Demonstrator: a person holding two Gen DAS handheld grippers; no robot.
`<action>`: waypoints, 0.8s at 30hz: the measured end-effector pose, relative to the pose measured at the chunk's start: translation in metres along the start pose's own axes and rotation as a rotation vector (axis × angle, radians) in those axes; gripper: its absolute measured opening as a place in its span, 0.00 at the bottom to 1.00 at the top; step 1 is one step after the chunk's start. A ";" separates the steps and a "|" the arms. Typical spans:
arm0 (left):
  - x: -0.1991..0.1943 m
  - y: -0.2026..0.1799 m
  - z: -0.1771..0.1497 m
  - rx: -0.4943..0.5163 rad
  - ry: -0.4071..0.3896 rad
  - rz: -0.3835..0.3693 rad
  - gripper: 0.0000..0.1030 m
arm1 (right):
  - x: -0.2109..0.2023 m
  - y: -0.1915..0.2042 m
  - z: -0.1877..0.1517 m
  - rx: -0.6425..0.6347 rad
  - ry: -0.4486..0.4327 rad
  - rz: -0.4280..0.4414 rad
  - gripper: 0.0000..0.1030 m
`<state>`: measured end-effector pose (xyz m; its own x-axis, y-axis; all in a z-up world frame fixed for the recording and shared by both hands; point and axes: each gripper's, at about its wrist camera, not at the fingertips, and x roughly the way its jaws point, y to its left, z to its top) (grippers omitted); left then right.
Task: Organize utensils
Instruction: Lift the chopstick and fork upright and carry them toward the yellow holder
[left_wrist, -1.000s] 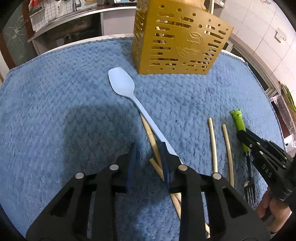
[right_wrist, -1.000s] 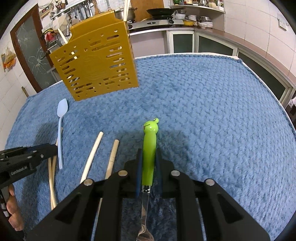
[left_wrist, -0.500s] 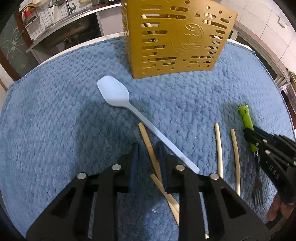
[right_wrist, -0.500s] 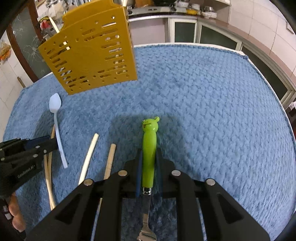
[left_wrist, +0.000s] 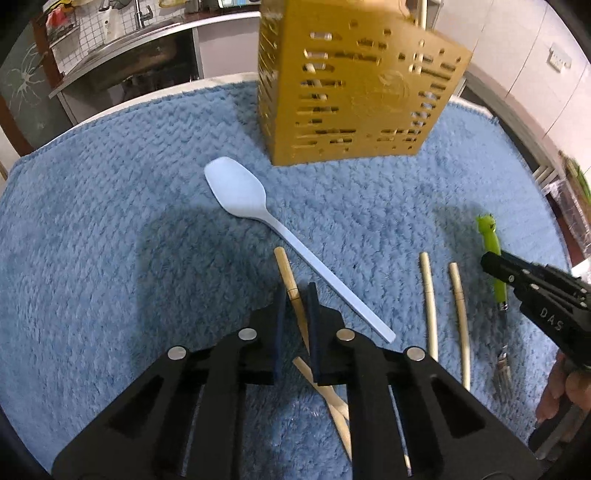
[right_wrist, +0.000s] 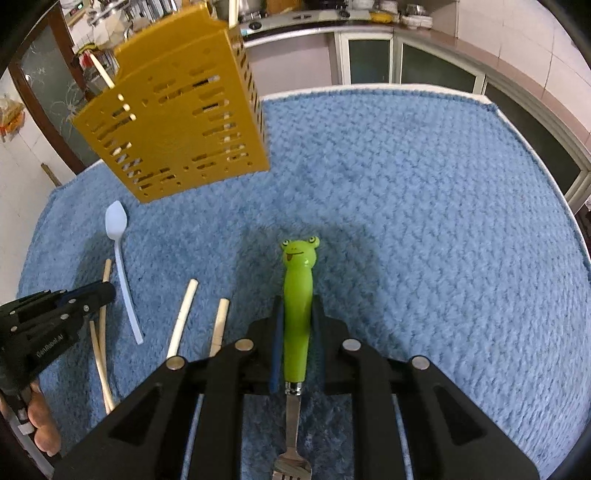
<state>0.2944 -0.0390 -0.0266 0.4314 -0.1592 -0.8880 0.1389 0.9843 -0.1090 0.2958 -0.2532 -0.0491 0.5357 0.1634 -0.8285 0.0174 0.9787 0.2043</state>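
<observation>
My left gripper (left_wrist: 297, 295) is nearly clenched around one bamboo chopstick (left_wrist: 291, 291) near its blunt end, on the blue towel toward the tabletop's near edge. It looks light, stiff and smooth, and I think it could pivot. My right gripper (right_wrist: 297, 308) grasps the frog-handled fork (right_wrist: 297, 295) mid-handle, a sound hold on glossy plastic. I can't tell whether either utensil has left the towel. The yellow caddy (left_wrist: 354, 88) has its top cut off.

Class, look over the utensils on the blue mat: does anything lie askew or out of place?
Yes: two chopsticks lie crossed beneath the left gripper, unlike the pair lying side by side. The white spoon lies diagonally.
</observation>
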 end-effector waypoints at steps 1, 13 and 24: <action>-0.004 0.003 -0.001 -0.011 -0.014 -0.012 0.08 | -0.003 -0.002 -0.002 0.005 -0.012 0.006 0.14; -0.055 0.011 -0.005 -0.004 -0.171 -0.043 0.06 | -0.050 -0.006 -0.004 0.020 -0.200 0.073 0.14; -0.094 0.016 0.012 -0.006 -0.359 -0.041 0.04 | -0.058 -0.006 0.001 0.017 -0.294 0.101 0.15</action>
<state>0.2670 -0.0094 0.0601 0.7116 -0.2146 -0.6690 0.1584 0.9767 -0.1448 0.2653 -0.2683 -0.0023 0.7569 0.2146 -0.6173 -0.0358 0.9567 0.2887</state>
